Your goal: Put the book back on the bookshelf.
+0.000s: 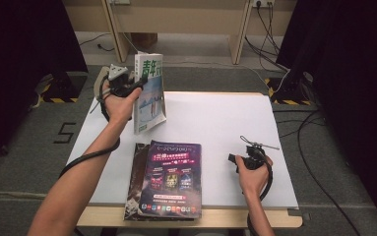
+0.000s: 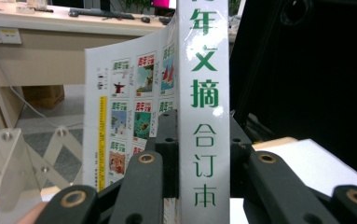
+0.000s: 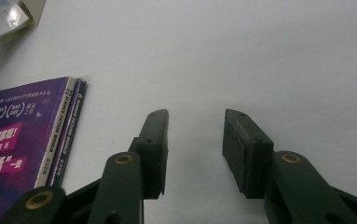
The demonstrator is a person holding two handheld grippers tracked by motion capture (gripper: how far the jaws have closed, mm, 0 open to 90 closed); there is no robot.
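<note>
Left gripper clamped green-and-white magazine by spine, upright above table at 10 o'clock, so it could drop flat onto purple stack at 6. Right gripper gaped empty, parked at 4, out of way.

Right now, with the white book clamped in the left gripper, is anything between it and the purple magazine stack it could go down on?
Nothing visible. The white book stands upright in the left gripper behind the purple magazine stack, with bare white table between them. The right gripper rests open to the stack's right, off that path.
</note>
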